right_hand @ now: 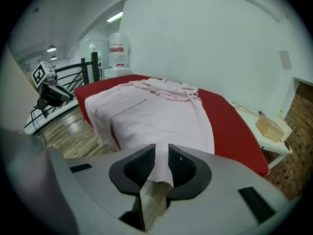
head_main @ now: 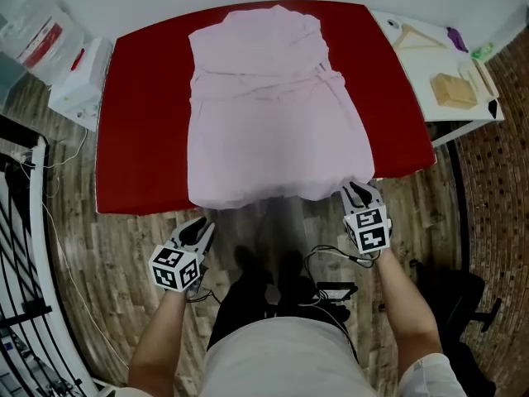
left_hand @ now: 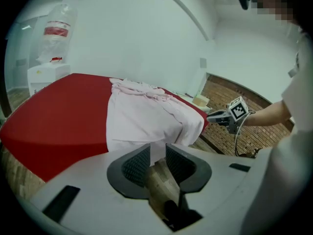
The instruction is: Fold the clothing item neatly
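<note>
At the upper left of the head view a clear plastic container (head_main: 37, 31) with a red label sits on a white cabinet (head_main: 83, 81); I cannot tell what is in it. At the upper right, a white side table (head_main: 430, 98) carries a wooden hanger (head_main: 417, 38) and a wooden block (head_main: 454, 89). My two bare forearms reach up from the bottom of the frame, and both tools point forward and down toward the near edge of the red table (head_main: 140, 122). My left gripper (head_main: 204, 226) hangs just off that edge over the wood floor. Its jaws are a little apart and grip nothing, and the cloth's hem shows just beyond the gap. My right gripper (head_main: 361, 190) is at the hem's lower right corner. Its jaws are also slightly parted, and that corner hangs in the gap between them, not pinched. The pale pink garment (head_main: 273, 114) lies spread flat in the middle of the table. Its long axis runs from the bottom to the top of the frame, with the collar end at the far edge. A tie crosses the waist, and the hem drapes over the near edge toward me.
</note>
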